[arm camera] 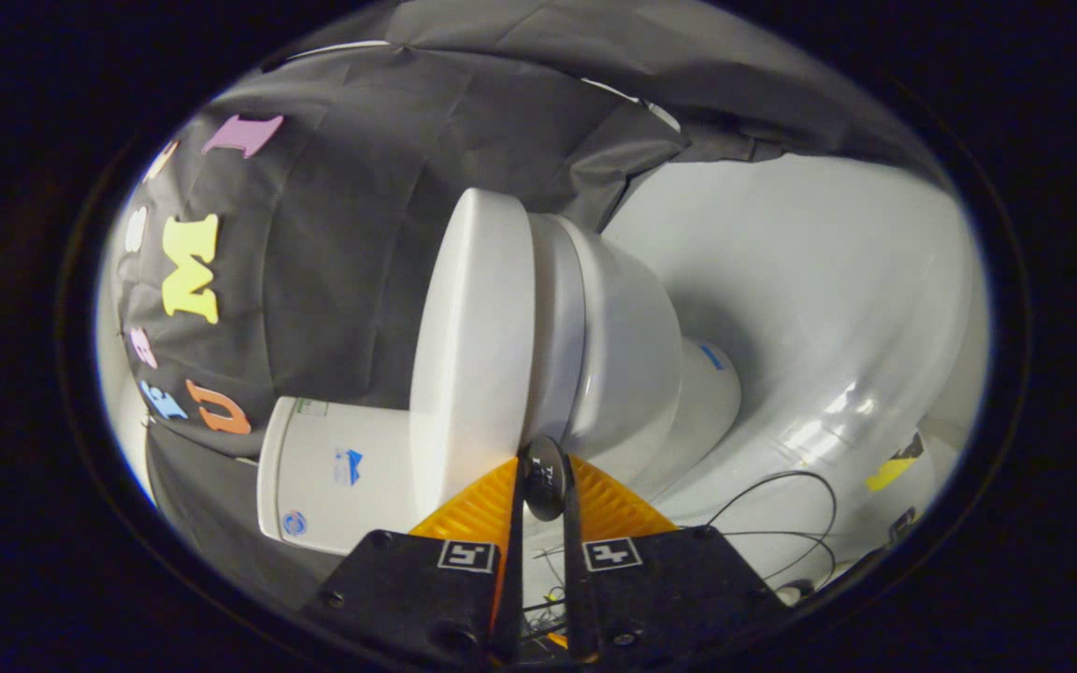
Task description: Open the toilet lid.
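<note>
Just ahead of the fingertips stands the white toilet (595,346), seen rolled on its side by the tilted camera. Its lid (473,346) lies shut flat on the seat (557,327), so the bowl's inside is hidden and its contents cannot be told. The gripper (543,467) has its fingers drawn close together, their tips meeting at the lid's front edge where lid and seat join; whether they pinch the lid cannot be told. Behind the lid sits the white cistern (333,472). Thin black cables (782,523) loop over the pale floor (838,280)
</note>
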{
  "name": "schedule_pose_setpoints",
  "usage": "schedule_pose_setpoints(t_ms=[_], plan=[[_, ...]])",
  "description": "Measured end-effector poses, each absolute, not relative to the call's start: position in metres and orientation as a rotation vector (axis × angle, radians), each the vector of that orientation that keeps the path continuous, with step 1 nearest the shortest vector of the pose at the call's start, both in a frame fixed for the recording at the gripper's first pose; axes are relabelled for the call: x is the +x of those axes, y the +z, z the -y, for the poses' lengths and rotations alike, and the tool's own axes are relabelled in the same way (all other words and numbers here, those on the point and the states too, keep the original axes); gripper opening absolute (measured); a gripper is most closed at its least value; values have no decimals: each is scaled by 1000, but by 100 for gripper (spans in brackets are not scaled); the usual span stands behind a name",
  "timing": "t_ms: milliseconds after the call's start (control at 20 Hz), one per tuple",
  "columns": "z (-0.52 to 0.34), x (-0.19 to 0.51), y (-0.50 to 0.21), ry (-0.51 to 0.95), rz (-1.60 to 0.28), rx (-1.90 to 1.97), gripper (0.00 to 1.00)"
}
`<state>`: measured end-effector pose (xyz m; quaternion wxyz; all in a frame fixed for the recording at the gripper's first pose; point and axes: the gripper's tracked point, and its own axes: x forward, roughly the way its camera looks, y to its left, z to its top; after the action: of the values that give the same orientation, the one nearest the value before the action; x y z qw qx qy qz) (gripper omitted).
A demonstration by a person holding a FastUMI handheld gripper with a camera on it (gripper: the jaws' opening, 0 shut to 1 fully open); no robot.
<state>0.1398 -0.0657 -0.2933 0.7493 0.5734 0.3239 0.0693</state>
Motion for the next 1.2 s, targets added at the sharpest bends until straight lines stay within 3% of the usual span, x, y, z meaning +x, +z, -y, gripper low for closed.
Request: schedule_pose_setpoints(t_ms=[250, 1200], plan=[[65, 139, -290, 155, -690, 1350, 6], [63, 136, -250, 138, -658, 1235, 4]])
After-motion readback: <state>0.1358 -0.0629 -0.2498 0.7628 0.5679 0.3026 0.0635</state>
